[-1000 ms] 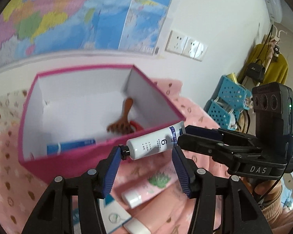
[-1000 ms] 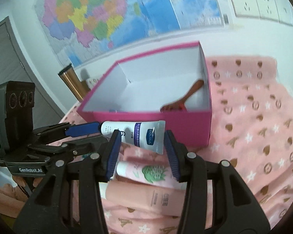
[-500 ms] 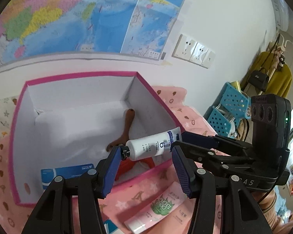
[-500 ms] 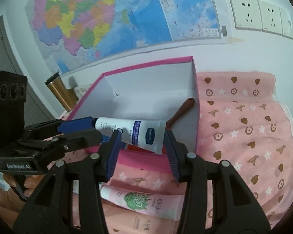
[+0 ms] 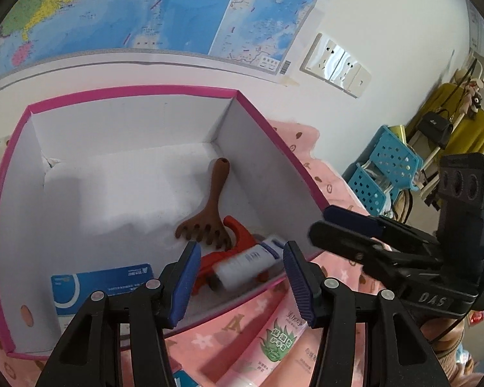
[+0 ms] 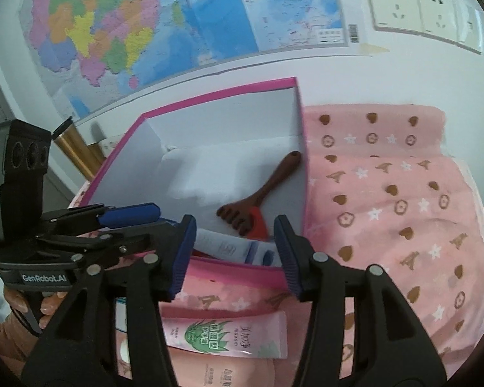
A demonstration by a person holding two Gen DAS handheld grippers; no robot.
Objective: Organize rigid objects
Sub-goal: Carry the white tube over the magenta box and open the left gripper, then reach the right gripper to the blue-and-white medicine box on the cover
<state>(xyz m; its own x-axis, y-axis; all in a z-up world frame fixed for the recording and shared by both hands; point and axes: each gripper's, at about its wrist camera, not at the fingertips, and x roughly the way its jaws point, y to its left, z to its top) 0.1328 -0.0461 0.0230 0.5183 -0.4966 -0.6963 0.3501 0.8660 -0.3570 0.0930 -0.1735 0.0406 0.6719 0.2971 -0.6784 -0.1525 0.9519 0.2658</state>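
Released since a second ago: white tube [image 5: 247, 266], now in pink box [image 5: 267, 129] at lower centre, cap toward lower left, long axis diagonal. My left gripper [image 5: 238, 282] narrow, empty; right gripper [image 6: 234, 253] opening, tube between its jaws, untouched.

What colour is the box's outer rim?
Bright pink on the white-lined cardboard box, clearest in the left wrist view.

The box [image 5: 258, 122] looks like matt cardboard, pink outside and white inside. The rake-shaped massager [image 5: 209, 213] looks like smooth brown wood. The cloth [image 6: 387, 200] is soft printed fabric.
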